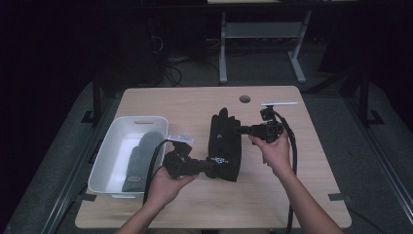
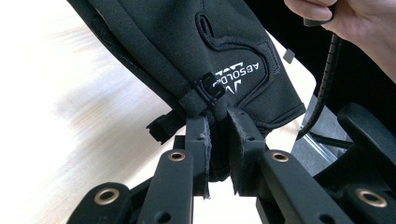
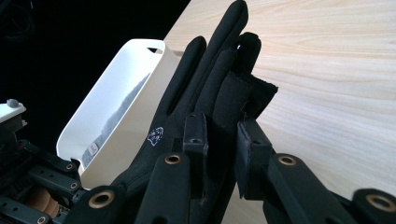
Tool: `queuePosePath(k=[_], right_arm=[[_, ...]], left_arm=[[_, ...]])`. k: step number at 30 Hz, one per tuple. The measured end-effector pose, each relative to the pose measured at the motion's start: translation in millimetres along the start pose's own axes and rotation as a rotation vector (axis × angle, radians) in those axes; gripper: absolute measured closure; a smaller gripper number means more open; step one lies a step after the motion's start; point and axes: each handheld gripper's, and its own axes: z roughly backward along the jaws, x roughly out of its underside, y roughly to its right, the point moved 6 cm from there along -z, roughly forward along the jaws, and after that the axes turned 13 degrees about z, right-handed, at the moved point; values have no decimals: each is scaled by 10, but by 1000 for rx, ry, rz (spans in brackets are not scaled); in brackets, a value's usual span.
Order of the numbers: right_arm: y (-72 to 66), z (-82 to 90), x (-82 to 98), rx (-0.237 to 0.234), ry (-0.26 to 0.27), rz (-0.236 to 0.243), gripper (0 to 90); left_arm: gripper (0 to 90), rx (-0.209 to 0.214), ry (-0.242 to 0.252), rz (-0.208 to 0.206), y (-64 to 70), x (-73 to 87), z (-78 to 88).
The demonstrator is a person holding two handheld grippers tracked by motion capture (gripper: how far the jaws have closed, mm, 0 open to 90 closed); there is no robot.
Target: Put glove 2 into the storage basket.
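Black fabric, a winter glove (image 1: 225, 145) with white lettering at the cuff, is held between two hand-held grippers over the pale wooden table (image 1: 195, 105), just right of a white plastic bin (image 1: 109, 146) in which a grey glove (image 1: 141, 158) lies. Left gripper (image 1: 207, 167): jaws pinching the cuff hem beside a small clip, seen closely in the left gripper view (image 2: 219, 126), where the fabric fills the narrow gap between the pads. Right gripper (image 1: 238, 130): jaws clamped on the thumb or side edge of the glove, near the fingers, as the right gripper view (image 3: 222, 140) shows. Risks, as a judgement: both holds take only a thin margin of cloth, so a pull of the hands apart or a quick swing toward the bin could draw the hem or the thumb out of the pads and drop the glove on the table; the limp fingers could also catch on the bin rim and leave the glove draped over the wall. Hidden or unclear: whether the glove is lifted free or brushes the table cannot be told from the high view; the lettering is cut off; the near end of the grey glove probably carries a label, too small to read.
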Motion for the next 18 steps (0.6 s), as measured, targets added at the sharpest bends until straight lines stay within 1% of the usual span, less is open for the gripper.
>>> queuePosePath(k=[1, 2, 3, 7, 8, 12, 18], right_arm=[[-9, -10, -7, -1, -2, 1, 762], [-17, -20, -15, -2, -1, 0, 762], [-26, -30, -24, -4, -5, 6, 762], [-59, -71, -55, -14, -4, 4, 762], [-71, -87, -62, -16, -8, 2, 762], [-101, -137, -86, -22, -11, 4, 762], [-167, -206, -141, -29, -17, 14, 762]], left_arm=[[796, 0, 4, 4, 3, -1, 8], [796, -2, 4, -3, -2, -2, 28], [796, -2, 5, -1, -4, -3, 40], [796, -11, 7, -3, -28, 4, 95], [796, -11, 9, 3, -29, 5, 105], [796, -15, 13, -1, -58, 4, 169], [796, -14, 27, 16, -101, 10, 269]])
